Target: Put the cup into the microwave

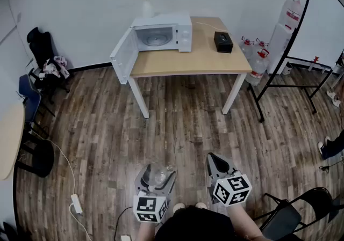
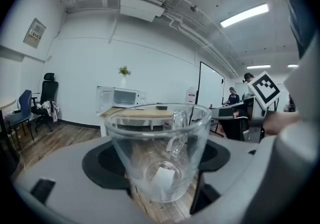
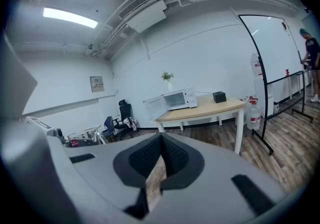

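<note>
Clear cup pinched upright in left claw, right claw pressed together, microwave open on far table.

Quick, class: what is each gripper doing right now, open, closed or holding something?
Left gripper: closed on the glass cup.
Right gripper: closed, empty.

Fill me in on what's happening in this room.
A person is carrying a hand-held gripper in each hand, standing on the wood floor some way back from the table. The left hand-held gripper holds a clear glass cup upright between its jaws. The right hand-held gripper is shut and empty. The microwave sits on the table with its door swung open, and the cup has not reached it yet.
</note>
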Tool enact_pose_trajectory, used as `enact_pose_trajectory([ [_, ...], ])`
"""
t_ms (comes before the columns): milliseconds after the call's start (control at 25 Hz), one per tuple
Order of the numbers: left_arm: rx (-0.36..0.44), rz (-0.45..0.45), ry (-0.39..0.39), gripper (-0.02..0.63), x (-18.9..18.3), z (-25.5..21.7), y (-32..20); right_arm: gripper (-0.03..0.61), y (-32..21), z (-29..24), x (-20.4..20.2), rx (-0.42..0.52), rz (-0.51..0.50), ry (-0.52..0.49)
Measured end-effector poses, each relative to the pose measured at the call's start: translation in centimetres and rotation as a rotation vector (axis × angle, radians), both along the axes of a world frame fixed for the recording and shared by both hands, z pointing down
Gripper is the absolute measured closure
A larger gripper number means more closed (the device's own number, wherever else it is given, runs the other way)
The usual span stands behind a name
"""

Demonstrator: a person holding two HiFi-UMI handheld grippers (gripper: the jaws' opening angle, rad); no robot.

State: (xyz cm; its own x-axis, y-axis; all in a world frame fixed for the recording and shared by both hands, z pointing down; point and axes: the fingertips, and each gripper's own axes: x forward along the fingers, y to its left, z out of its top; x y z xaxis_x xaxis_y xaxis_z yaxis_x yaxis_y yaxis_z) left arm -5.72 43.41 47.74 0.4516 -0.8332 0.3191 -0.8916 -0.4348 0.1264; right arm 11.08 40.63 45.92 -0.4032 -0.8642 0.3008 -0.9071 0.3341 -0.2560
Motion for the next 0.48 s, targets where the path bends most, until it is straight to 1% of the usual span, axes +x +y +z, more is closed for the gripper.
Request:
enact_pose_trajectory([
  [120,0.018,-0.011,-0.011,0.233,0.4,-1.0,1.6,0.586,1.8,-0.7,-0.1,0.002,-0.015,-0.017],
  [280,0.038,-0.019,-0.02,0.233,0.9,-2.0,3.5,0.586,3.5,-1.9,0.3,0.034,0.007,-0.054],
  [480,0.061,-0.03,0.004,0.233,1.0,-3.0,5.2,0.586,5.0,-2.5,0.2,0.038,0.018,-0.022],
])
